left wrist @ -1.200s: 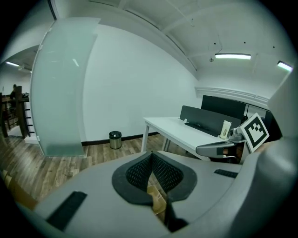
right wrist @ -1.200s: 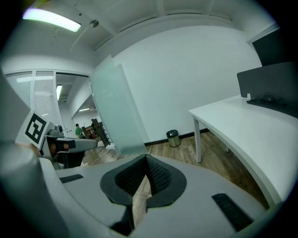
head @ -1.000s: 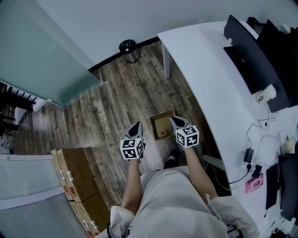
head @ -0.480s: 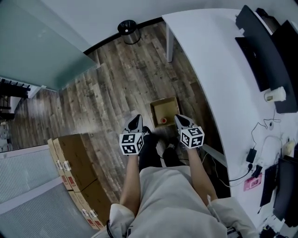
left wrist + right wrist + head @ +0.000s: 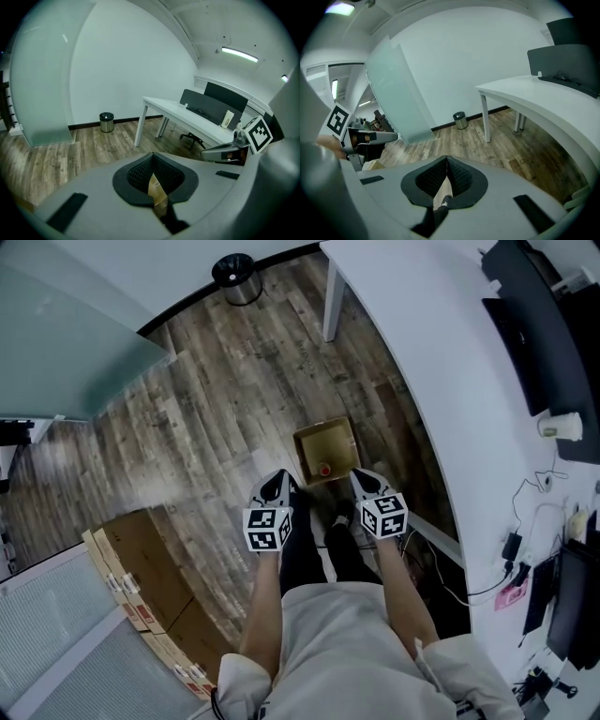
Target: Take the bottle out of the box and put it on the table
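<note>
Head view: I am holding both tools over the open box point(image 5: 314, 438), which is standing on the wooden floor point(image 5: 216, 399). The left tool point(image 5: 275, 484) is hanging just beside the box's near left corner, the right tool point(image 5: 362, 480) just beside its near right corner. The bottle point(image 5: 324, 469) is lying inside the box, showing a red cap near the near wall. The white table point(image 5: 412, 352) is running past the box on its right side.

Left gripper view: the left tool point(image 5: 151, 157) is showing its jaws pressed together and gripping nothing, with brown cardboard glimpsed behind them.

Right gripper view: the right tool point(image 5: 446, 159) is likewise closed and empty.

I am judging this as the approach step, with the bottle not yet taken. Next, I am thinking one tool needs its jaws spread, then lowering into the box around the bottle.
</note>
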`<state>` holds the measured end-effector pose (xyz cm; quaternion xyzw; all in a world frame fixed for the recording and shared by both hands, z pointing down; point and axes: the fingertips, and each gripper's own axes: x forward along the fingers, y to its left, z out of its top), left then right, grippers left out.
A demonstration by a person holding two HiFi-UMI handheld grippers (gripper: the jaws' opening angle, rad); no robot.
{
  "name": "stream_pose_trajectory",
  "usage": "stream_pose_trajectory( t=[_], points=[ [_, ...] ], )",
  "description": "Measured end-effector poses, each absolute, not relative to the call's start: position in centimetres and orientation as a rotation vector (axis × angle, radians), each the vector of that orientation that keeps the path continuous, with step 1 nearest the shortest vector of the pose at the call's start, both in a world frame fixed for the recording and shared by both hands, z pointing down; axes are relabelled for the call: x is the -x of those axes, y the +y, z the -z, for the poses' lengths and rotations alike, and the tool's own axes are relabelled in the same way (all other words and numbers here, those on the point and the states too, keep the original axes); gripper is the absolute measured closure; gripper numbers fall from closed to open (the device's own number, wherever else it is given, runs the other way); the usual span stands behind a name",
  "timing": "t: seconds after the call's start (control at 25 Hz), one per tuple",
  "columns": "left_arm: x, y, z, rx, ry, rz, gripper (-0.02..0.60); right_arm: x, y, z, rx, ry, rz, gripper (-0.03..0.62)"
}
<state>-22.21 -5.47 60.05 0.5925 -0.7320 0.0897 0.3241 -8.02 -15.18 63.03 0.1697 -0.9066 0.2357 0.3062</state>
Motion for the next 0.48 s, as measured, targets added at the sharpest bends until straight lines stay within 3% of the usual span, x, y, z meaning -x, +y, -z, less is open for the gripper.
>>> stream_pose_trajectory(
  t=[0.48],
  points=[
    [23.4, -4.4, -69.2, -1.585, -1.733, -0.302, 0.569, 9.8, -13.6, -71.1, -0.452, -2.214, -0.567, 0.554]
  ],
)
